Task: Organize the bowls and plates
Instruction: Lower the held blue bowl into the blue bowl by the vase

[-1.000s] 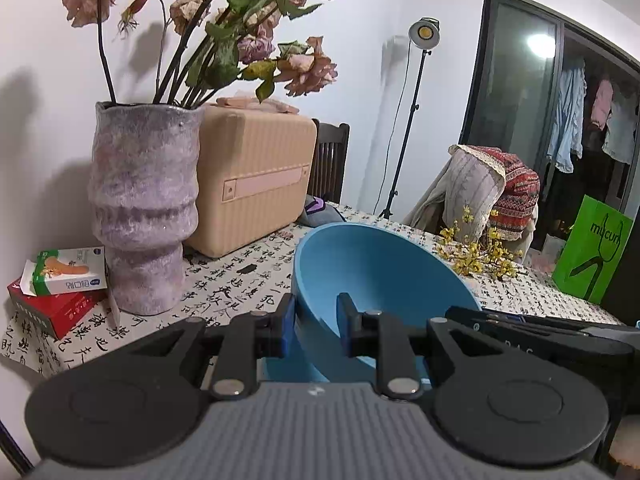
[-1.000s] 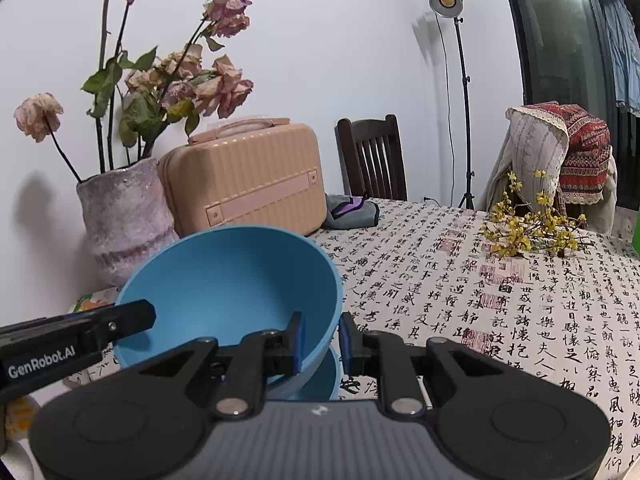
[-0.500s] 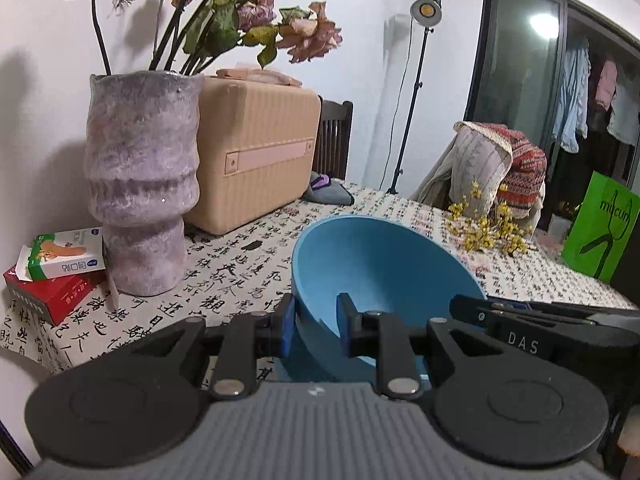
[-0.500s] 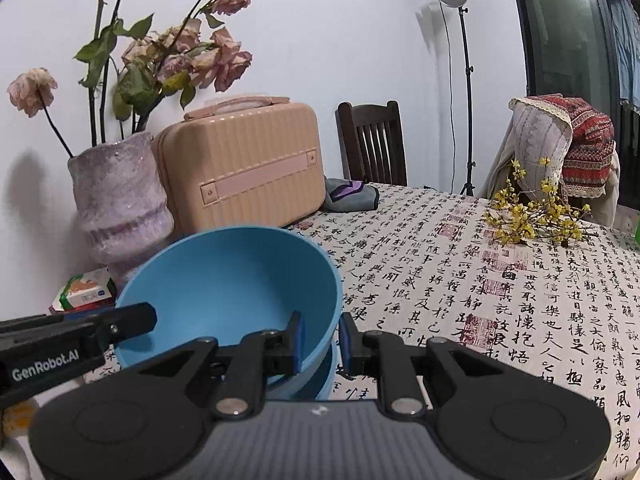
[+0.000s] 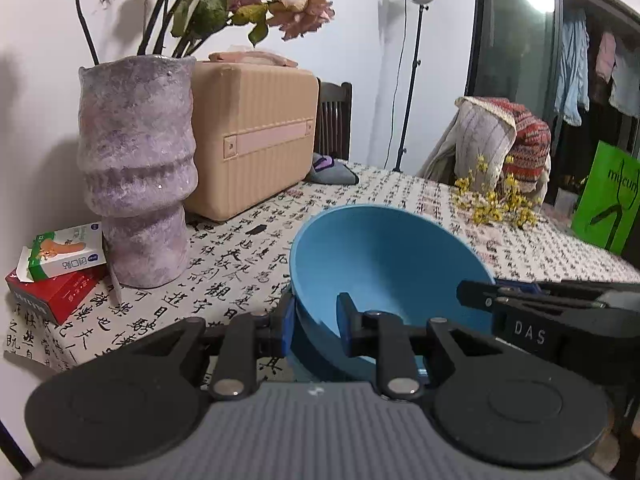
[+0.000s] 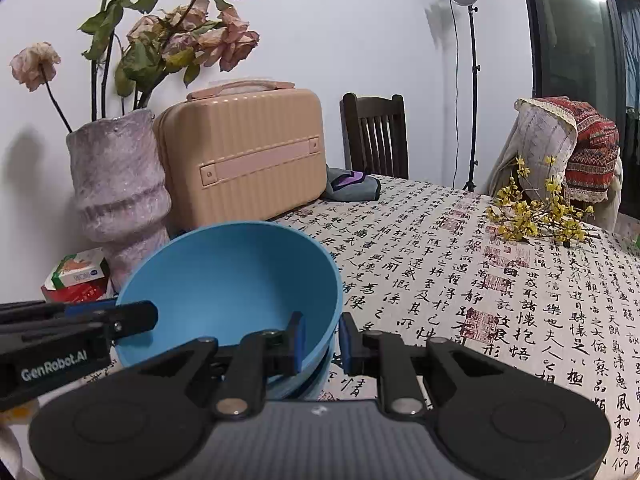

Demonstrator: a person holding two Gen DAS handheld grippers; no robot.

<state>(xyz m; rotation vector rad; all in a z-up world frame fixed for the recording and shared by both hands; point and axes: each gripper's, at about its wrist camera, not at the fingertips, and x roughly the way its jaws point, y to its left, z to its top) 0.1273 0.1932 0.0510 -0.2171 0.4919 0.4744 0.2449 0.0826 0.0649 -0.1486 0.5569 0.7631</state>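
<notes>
A blue bowl (image 5: 384, 256) (image 6: 232, 276) is held by its rim from two sides, tilted, and sits in a second blue bowl (image 6: 308, 388) just beneath it. My left gripper (image 5: 314, 326) is shut on the bowl's left rim, one pad outside, one inside. My right gripper (image 6: 322, 340) is shut on the right rim the same way. In each wrist view the other gripper's black fingers reach in from the side: the right gripper (image 5: 480, 296) and the left gripper (image 6: 136, 316).
On the calligraphy-print tablecloth (image 6: 460, 280) stand a grey-purple vase (image 5: 136, 176) with dried roses, a beige case (image 5: 256, 140), small boxes (image 5: 60, 268), a folded cloth (image 6: 352, 188) and yellow flower sprigs (image 6: 536, 216). Chairs, a lamp stand and a green bag (image 5: 608, 200) are behind.
In the left wrist view the vase and case have slid up the frame and the bowl sits lower against the table. Both grips are unchanged.
</notes>
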